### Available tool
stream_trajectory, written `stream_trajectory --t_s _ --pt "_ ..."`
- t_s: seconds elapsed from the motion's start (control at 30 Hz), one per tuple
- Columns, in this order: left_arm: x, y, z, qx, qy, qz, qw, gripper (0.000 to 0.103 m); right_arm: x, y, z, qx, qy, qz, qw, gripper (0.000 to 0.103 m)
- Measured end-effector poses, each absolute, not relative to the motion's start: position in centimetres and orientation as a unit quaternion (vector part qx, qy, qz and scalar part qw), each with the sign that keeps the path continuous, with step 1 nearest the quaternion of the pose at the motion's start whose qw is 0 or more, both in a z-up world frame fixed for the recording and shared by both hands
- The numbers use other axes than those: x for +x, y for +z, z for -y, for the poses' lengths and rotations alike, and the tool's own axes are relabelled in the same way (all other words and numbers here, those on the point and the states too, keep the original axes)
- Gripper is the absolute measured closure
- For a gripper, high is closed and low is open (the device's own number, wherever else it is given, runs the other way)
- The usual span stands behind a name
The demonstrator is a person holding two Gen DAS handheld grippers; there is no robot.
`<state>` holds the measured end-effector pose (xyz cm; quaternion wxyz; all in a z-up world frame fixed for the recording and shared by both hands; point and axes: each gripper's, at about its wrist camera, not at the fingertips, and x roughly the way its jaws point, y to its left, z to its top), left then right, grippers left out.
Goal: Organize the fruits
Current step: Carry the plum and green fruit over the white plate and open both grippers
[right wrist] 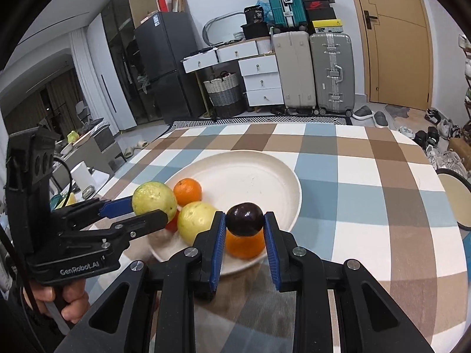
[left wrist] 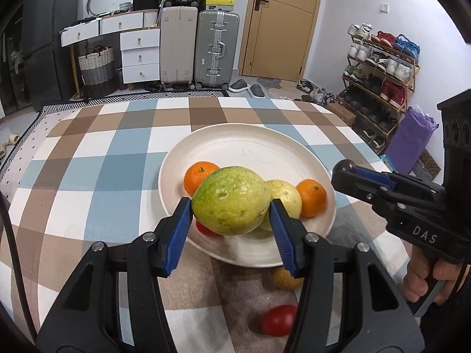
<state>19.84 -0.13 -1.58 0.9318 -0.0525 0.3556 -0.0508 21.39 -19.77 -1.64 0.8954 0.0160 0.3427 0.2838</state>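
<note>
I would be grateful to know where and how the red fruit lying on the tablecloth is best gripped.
Grip the red fruit across its widest middle, coming from above. It is round and smooth, lies free on the tablecloth before the plate, and only its near neighbour, a yellow-brown fruit, crowds one side.

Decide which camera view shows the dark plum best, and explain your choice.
The right wrist view: the plum sits centred and close between the right claw pads, its whole front visible above the plate. The left wrist view shows it only as a small dark ball at that claw's tip, partly hidden.
</note>
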Motion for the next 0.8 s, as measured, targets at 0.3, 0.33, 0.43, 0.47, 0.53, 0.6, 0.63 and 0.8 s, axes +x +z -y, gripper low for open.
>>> stream_trajectory --t_s 0.3,0.33,0.43,0.47,0.53,0.6,0.63,0.8 --pt "21.2 -1.8 -0.1 -0.044 -0.037 -0.349 0.935 0.052 23.6 -2.2 18.8 0.024 0.271 -0.348 0.897 0.077" --pt "21.3 -1.8 -0.1 -0.045 -0.037 -0.348 0.936 0.052 23.6 -2.3 18.7 0.020 0.270 -0.346 0.898 0.077" --pt "21.5 -1.9 -0.1 -0.044 -0.040 -0.347 0.936 0.052 23.7 -2.6 18.4 0.021 0.270 -0.347 0.898 0.076" --pt "21.6 -1.9 -0.1 -0.043 -0.040 -0.347 0.936 0.052 23.8 -2.8 18.2 0.017 0.270 -0.348 0.897 0.076" --pt "21.6 -1.8 -0.2 -0.046 -0.039 -0.346 0.936 0.052 23.9 -3.0 17.8 0.011 0.269 -0.350 0.897 0.076" --pt "21.6 -1.8 -0.4 -0.047 -0.039 -0.346 0.936 0.052 24.0 -3.1 17.6 0.012 0.270 -0.353 0.896 0.076" --pt "21.6 -1.8 -0.4 -0.048 -0.038 -0.345 0.937 0.052 24.0 -3.1 17.5 0.012 0.271 -0.350 0.896 0.076" --pt "21.6 -1.9 -0.9 -0.058 -0.040 -0.345 0.936 0.052 23.7 -3.0 16.8 -0.009 0.273 -0.346 0.898 0.076"
